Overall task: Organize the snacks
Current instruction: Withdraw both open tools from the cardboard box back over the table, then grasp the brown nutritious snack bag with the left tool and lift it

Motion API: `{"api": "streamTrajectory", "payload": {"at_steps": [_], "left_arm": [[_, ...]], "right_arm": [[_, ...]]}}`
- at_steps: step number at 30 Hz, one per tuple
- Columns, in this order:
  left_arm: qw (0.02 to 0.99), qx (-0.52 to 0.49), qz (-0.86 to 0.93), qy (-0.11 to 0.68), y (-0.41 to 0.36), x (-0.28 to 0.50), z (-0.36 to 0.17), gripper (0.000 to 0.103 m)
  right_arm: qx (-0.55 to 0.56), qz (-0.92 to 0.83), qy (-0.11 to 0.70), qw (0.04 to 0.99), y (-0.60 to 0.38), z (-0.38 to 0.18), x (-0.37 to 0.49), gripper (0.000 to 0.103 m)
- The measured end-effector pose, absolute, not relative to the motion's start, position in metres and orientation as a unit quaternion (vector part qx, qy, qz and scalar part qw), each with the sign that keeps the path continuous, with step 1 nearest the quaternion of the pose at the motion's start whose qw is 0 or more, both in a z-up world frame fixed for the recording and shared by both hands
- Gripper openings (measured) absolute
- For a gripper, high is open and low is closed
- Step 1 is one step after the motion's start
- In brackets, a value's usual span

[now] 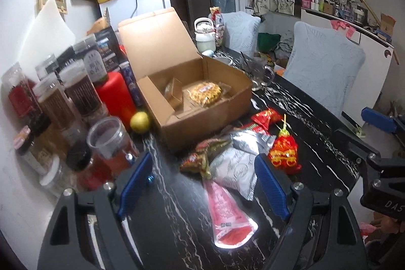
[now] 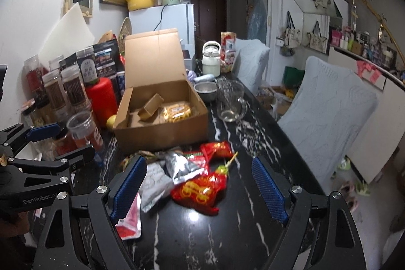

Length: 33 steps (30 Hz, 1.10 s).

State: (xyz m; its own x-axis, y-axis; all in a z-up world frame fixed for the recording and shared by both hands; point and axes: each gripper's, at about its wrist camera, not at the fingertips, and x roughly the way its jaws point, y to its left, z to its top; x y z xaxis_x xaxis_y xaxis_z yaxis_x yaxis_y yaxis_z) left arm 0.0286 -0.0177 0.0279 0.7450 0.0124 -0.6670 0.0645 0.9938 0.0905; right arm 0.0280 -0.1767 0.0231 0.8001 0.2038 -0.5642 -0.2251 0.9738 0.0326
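Black stone-look table [image 1: 316, 143], glossy and veined with white streaks, carries everything. Nearest, the left gripper [image 1: 202, 184] stands spread wide, its ribbed blue pads clamping nothing; a flat pink pouch [image 1: 227, 214] lies between them, untouched. The right gripper [image 2: 200, 189] is likewise released, hovering over a crinkled red foil packet [image 2: 200, 190] printed in gold. At twelve o'clock from the pink pouch sits the loose snack heap: a white pillow bag [image 1: 235, 168], a creased silver foil bag [image 1: 250, 143], a red-green wrapper [image 1: 202, 158] and a red foil sachet [image 1: 265, 117]. Beyond it, at eleven o'clock, a corrugated cardboard box [image 1: 202, 118] gapes with its lid upright, holding a clear bag of yellow snacks [image 1: 205, 91] and a small brown carton [image 1: 174, 90]. Just beside the box at nine o'clock rests a round yellow fruit [image 1: 139, 122], then a smooth red cylinder [image 1: 116, 95] and clear plastic jars [image 1: 76, 90]. Farther off, at one o'clock, stand a glass mug [image 2: 231, 103] and a white kettle [image 2: 211, 57].
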Motion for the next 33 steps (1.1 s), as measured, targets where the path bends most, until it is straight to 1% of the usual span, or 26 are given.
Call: {"api": "streamTrajectory", "payload": {"at_steps": [16,22,33], "left_arm": [[0.913,0.045,-0.083,0.397,-0.025,0.036,-0.031,0.083],[0.910,0.029,-0.092,0.404,-0.022,0.059,-0.044,0.083],[0.908,0.029,-0.056,0.414,-0.005,0.117,-0.058,0.083]], "right_arm": [[0.018,0.122,0.355,0.926,-0.186,-0.040,0.027,0.086],[0.026,0.121,0.374,0.919,-0.195,-0.058,0.038,0.086],[0.031,0.119,0.390,0.912,-0.197,-0.071,0.077,0.086]]}}
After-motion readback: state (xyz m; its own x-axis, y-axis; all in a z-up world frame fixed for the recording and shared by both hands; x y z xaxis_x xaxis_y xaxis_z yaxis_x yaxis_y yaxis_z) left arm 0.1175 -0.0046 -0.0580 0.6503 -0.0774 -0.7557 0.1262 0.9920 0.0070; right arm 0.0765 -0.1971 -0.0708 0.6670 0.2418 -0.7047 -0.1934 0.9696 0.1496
